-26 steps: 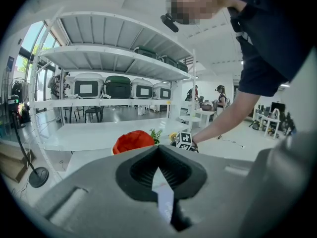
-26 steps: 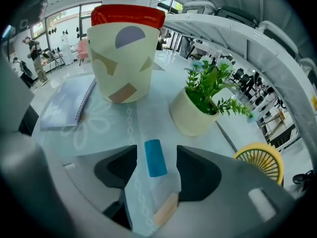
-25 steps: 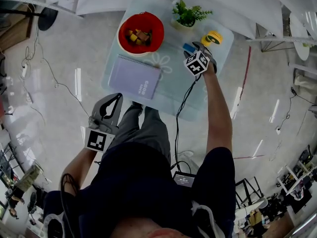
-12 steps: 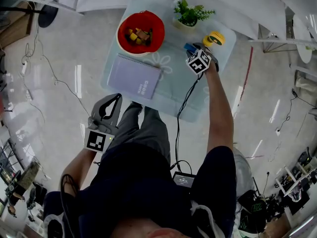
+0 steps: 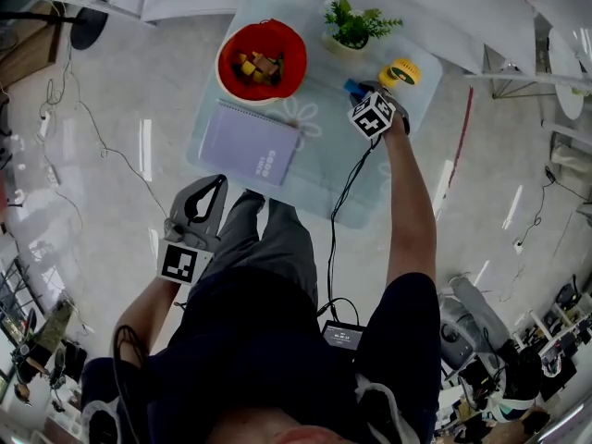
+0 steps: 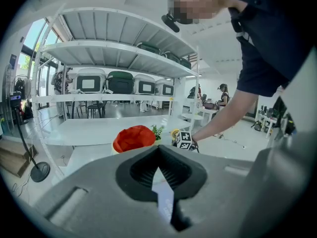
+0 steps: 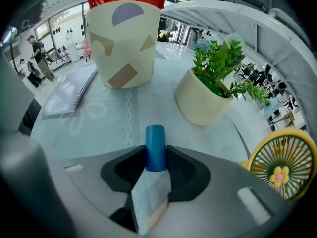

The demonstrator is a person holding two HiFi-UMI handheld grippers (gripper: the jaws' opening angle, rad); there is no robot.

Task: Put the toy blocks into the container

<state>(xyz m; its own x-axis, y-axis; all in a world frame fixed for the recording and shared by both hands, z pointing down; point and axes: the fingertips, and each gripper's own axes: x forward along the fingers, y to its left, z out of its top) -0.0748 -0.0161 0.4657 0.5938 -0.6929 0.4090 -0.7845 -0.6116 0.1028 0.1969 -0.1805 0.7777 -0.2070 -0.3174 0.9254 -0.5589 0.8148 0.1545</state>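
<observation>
Head view: a pale glass counter (image 5: pixel 324 169) stands in front of the person. At its far left corner is the red container (image 5: pixel 289 80), upright, with several yellow and brown toy blocks (image 5: pixel 254 66) lying inside. A lilac spiral notebook (image 5: pixel 252 143) lies flat just near of the container. A potted plant (image 5: pixel 354 24) stands at the far edge, to the right of the container, and a small yellow fan (image 5: pixel 400 70) sits near the right edge. The right gripper (image 5: pixel 359 92) reaches down steeply between plant and fan, its marker cube facing up, and a blue block (image 5: pixel 351 88) shows at its tip on the counter. The left gripper (image 5: pixel 220 181) is held low over the person's knee, off the counter and well apart from everything on it.

Left gripper view: the jaws meet at their tips, with only a thin slit behind them and nothing between. Beyond them, across the room, the container, the plant and the right gripper's marker cube show small on the counter.

Right gripper view: the blue block is an upright cylinder standing on the counter between the jaws, which have just been closing; both now touch its sides and grip it. The container, cream below with a red rim, stands behind to the left, well apart from the block. The notebook lies at the left, the plant is just behind to the right, and the fan is at the lower right.
</observation>
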